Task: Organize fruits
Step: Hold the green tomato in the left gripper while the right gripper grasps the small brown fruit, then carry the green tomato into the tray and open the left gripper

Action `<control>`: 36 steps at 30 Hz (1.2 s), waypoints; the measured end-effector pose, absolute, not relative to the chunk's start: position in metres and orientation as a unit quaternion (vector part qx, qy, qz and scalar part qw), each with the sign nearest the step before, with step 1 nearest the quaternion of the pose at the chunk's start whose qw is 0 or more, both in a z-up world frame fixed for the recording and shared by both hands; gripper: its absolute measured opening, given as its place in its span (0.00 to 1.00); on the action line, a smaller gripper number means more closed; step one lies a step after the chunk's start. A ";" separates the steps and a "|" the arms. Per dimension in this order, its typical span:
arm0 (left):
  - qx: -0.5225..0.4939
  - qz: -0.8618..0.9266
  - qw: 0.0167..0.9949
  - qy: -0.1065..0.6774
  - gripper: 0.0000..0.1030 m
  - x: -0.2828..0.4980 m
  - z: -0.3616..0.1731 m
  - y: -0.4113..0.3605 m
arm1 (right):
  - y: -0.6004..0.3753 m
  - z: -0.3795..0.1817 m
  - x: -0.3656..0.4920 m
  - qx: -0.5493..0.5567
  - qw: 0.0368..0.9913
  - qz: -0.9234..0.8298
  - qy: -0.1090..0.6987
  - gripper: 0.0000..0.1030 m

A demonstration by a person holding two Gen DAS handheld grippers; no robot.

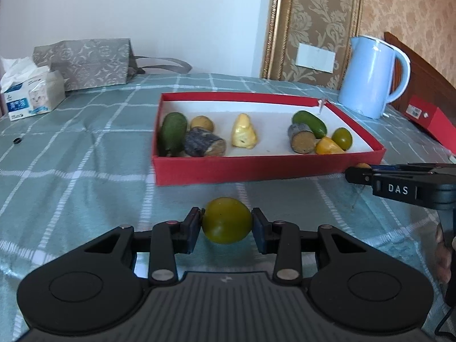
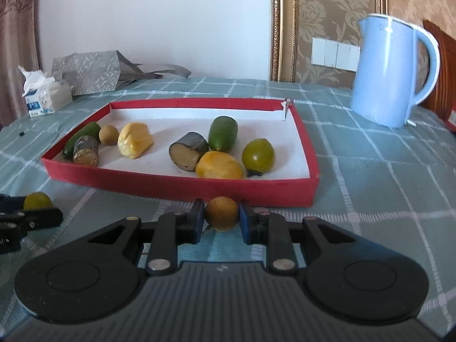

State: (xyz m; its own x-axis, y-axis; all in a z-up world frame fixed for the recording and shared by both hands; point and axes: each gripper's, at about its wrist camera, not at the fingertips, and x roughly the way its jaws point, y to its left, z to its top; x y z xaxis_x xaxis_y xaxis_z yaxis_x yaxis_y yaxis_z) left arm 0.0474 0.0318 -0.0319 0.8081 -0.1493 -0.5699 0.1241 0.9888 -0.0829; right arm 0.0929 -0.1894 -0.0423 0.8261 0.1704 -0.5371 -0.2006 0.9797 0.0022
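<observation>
A: Report the nearest items first. What is each gripper doing?

B: The left gripper (image 1: 227,222) is closed on a round green fruit (image 1: 227,220). Both pads press its sides, and the fruit sits at the fingertips, clear of the checked cloth (image 1: 85,171). The right gripper (image 2: 222,214) is closed on a small brown fruit (image 2: 221,213), pinched across its middle in the same way. Neither set of jaws stands open beyond the width of its fruit.

A: Why the grip at the widest part?

B: Judged from the round shapes, a grip across the middle stops the fruit from rolling out of the pads.

A: What lies beyond the grippers?

B: The red box (image 2: 182,192), just past both grippers, its near wall facing them. It is shallow, with a white floor.

A: Contents?

B: On the left: a green fruit, a small brown fruit and a dark log-shaped piece, close together. Near the middle: a pale yellow piece (image 2: 134,139). On the right: another dark piece, a green fruit, a yellow piece and a round green fruit. Each held fruit appears to have a match in the box, so placement beside a like item is the probable intent.

A: Farthest items?

B: A blue kettle (image 2: 390,74) at the far right, a tissue pack (image 1: 31,97) and a grey bag (image 1: 85,59) at the far left. None obstructs the box.
</observation>
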 end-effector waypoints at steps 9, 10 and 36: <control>-0.003 -0.077 0.950 0.303 0.36 0.060 -0.022 0.008 | -0.197 -0.035 0.087 -0.006 0.960 0.111 0.257 0.23; -0.001 -0.077 0.951 0.301 0.36 0.061 -0.021 0.007 | -0.198 -0.035 0.087 -0.005 0.960 0.111 0.256 0.23; 0.022 -0.070 0.958 0.277 0.36 0.159 0.008 -0.023 | -0.200 -0.035 0.087 0.004 0.959 0.116 0.260 0.23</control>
State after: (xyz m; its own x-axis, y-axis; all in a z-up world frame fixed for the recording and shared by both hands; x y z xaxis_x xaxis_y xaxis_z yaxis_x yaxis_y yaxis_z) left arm 0.1591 -0.0226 0.0083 0.8363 -0.1209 -0.5347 0.1456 0.9893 0.0039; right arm 0.0873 -0.2002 -0.0352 0.8386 0.2235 -0.4968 -0.2197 0.9733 0.0671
